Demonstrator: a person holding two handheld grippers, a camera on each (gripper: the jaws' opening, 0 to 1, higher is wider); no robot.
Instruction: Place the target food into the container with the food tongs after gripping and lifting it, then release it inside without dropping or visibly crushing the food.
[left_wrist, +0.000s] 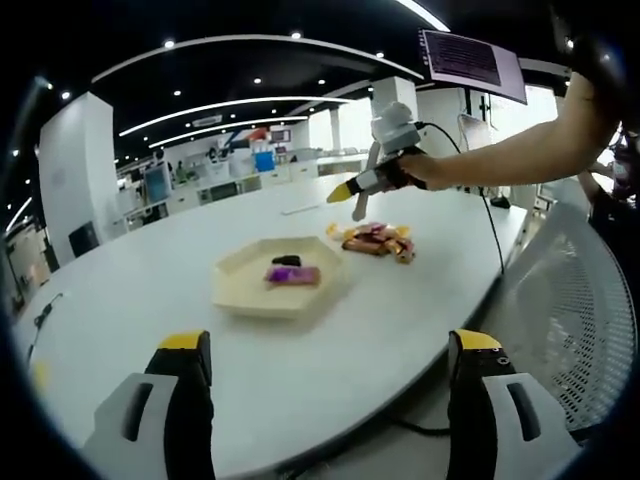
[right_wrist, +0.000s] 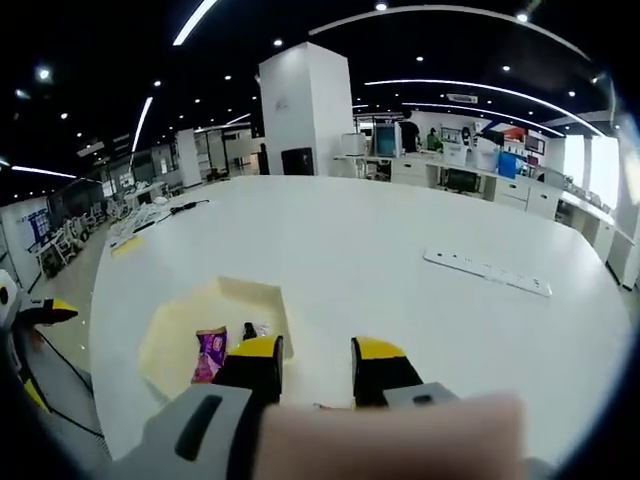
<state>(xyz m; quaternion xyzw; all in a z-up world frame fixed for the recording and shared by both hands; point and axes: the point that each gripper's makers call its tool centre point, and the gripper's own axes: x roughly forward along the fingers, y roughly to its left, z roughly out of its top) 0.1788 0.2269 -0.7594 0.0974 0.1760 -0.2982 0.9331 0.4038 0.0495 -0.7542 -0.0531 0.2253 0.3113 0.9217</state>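
A cream hexagonal tray (left_wrist: 243, 285) lies on the white table with a purple snack packet (left_wrist: 292, 274) and a small dark item (left_wrist: 286, 260) in it. Just beyond it to the right sits a pile of wrapped snacks (left_wrist: 378, 240). My left gripper (left_wrist: 330, 342) stands open over the near table edge, short of the tray. My right gripper (left_wrist: 350, 198), held by a person's hand, hovers above the pile. In the right gripper view its jaws (right_wrist: 317, 350) stand apart with nothing between them, beside the tray (right_wrist: 175, 340) and the purple packet (right_wrist: 210, 355).
A white power strip (right_wrist: 487, 272) lies further along the table. A mesh chair back (left_wrist: 580, 320) stands at the table's right edge, and a cable (left_wrist: 492, 235) runs down past it. My left gripper's yellow tip (right_wrist: 40, 310) shows at the far left.
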